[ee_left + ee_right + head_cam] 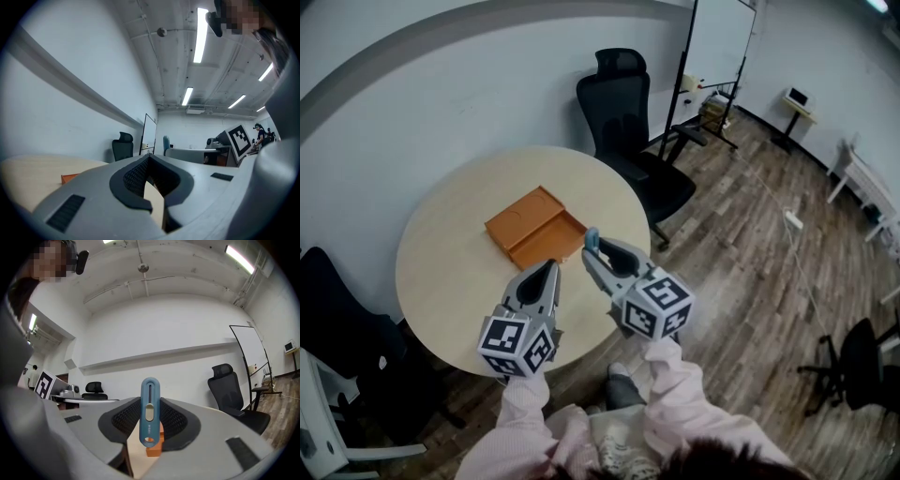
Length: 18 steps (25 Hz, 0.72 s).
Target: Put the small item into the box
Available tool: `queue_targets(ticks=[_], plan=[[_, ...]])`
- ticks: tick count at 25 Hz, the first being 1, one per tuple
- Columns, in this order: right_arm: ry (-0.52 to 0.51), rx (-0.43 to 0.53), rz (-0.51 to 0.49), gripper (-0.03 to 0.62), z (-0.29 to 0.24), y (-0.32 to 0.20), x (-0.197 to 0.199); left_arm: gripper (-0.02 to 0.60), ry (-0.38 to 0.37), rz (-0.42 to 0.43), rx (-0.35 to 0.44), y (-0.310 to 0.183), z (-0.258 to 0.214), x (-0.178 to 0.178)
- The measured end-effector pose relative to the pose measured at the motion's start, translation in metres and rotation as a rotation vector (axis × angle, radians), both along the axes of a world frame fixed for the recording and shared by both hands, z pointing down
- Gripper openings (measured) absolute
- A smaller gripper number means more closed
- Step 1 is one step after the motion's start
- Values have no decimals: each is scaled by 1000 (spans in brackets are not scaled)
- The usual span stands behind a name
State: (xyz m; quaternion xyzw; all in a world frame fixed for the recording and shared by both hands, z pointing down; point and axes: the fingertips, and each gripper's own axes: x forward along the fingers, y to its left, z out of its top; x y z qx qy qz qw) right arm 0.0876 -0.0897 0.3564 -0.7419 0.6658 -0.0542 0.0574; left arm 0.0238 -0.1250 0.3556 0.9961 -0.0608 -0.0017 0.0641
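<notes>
An orange box (534,225) lies open on the round, pale wooden table (441,272), its lid folded back to the far left. My right gripper (592,246) hovers by the box's near right corner, shut on a small blue item (592,238). In the right gripper view the blue item (150,401) stands upright between the jaws, with a bit of the orange box (153,448) showing below it. My left gripper (551,267) hangs over the table just in front of the box, jaws shut with nothing in them. A corner of the box (70,178) shows in the left gripper view.
A black office chair (628,131) stands at the table's far right side, and another dark chair (337,319) at its left. A whiteboard on a stand (717,47) is beyond. Wooden floor stretches to the right, with a small chair (862,366).
</notes>
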Motion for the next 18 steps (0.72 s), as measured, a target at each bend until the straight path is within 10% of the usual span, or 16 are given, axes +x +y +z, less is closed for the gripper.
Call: queue_targets(ticks=[18], plan=[[7, -44, -238, 132, -1, -89, 93, 14, -12, -220, -45, -69, 5, 89]])
